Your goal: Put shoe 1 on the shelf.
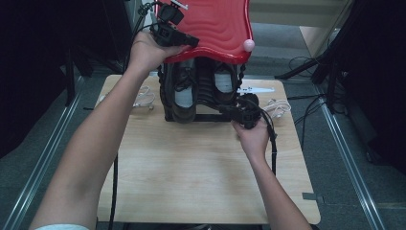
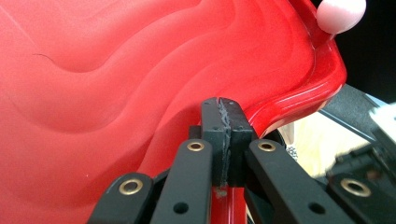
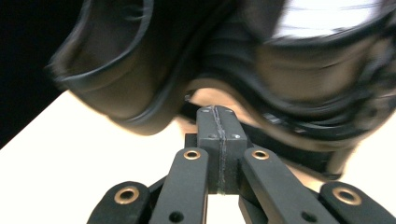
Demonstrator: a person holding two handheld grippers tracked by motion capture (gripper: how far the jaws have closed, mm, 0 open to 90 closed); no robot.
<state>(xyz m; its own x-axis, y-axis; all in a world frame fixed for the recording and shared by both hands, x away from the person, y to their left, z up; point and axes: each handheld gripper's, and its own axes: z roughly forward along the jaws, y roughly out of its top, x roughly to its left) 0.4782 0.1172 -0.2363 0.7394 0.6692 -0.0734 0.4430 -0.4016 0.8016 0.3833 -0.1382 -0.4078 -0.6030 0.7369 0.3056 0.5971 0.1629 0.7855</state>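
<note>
Red lid (image 1: 218, 28), glossy with wavy ridges and a pink knob (image 1: 249, 45), stood raised at 12 o'clock over the shoes (image 1: 184, 93). Left gripper (image 1: 189, 42) was clamped on its edge. Right gripper (image 1: 229, 109) was closed, empty, beside the rack (image 1: 206, 117).

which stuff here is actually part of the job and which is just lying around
In use: red tray, clamped at its edge by the left gripper; dark shoes on the black rack; right gripper, shut beside the rack.

Lying about: white cables, white strip.
</note>
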